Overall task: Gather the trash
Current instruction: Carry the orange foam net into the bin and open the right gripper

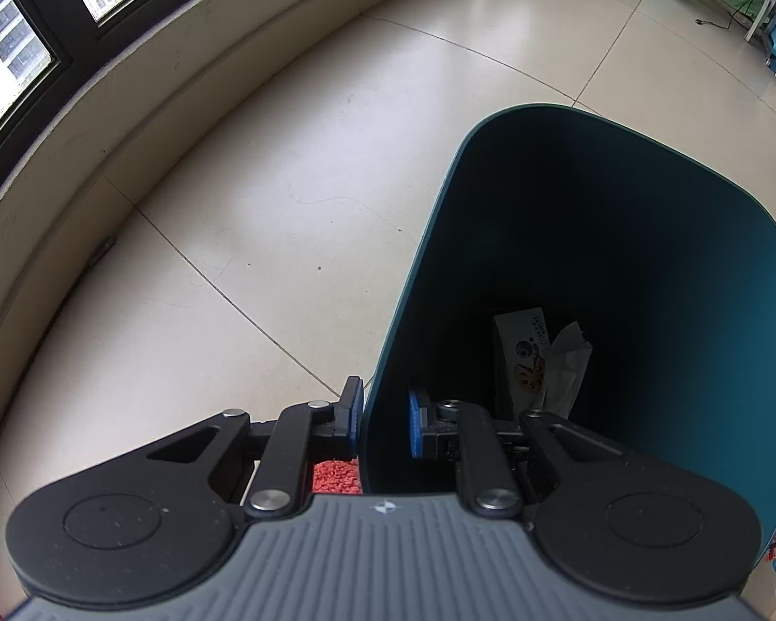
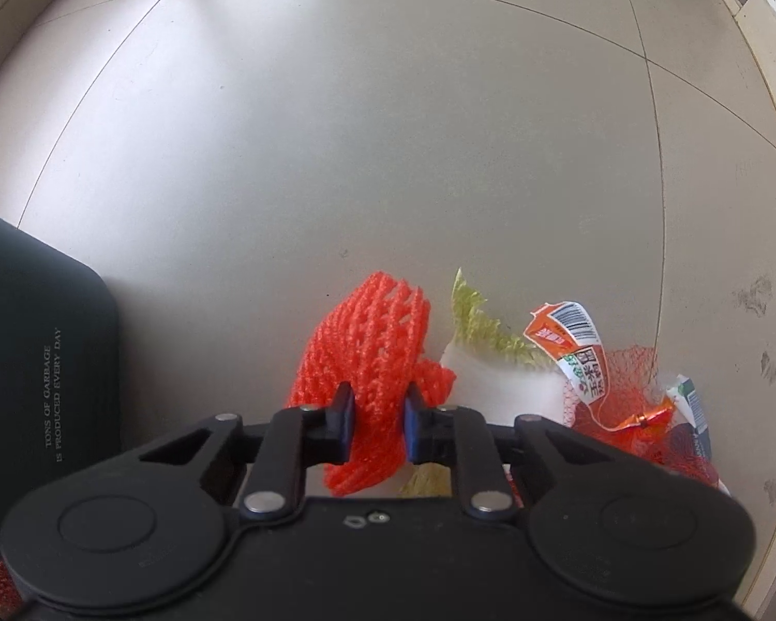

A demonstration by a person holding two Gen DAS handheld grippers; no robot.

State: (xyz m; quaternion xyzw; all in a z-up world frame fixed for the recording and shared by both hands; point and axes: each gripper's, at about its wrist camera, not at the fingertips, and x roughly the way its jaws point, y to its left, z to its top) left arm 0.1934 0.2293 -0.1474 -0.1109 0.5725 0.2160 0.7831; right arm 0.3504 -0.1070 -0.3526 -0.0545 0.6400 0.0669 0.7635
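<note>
Left gripper (image 1: 385,422) is clamped on the bin (image 1: 595,259) wall; a carton (image 1: 522,357) and tissue (image 1: 569,367) are already inside. Right gripper (image 2: 378,422) pinches the foam net (image 2: 372,352) on the floor — apparently gripped. Wrappers (image 2: 579,357) and mesh bag (image 2: 626,403) remain.

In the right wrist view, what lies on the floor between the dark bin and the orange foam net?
Nothing: between the dark plastic trash bin and the orange foam fruit net the right wrist view shows only bare grey floor tile.
</note>
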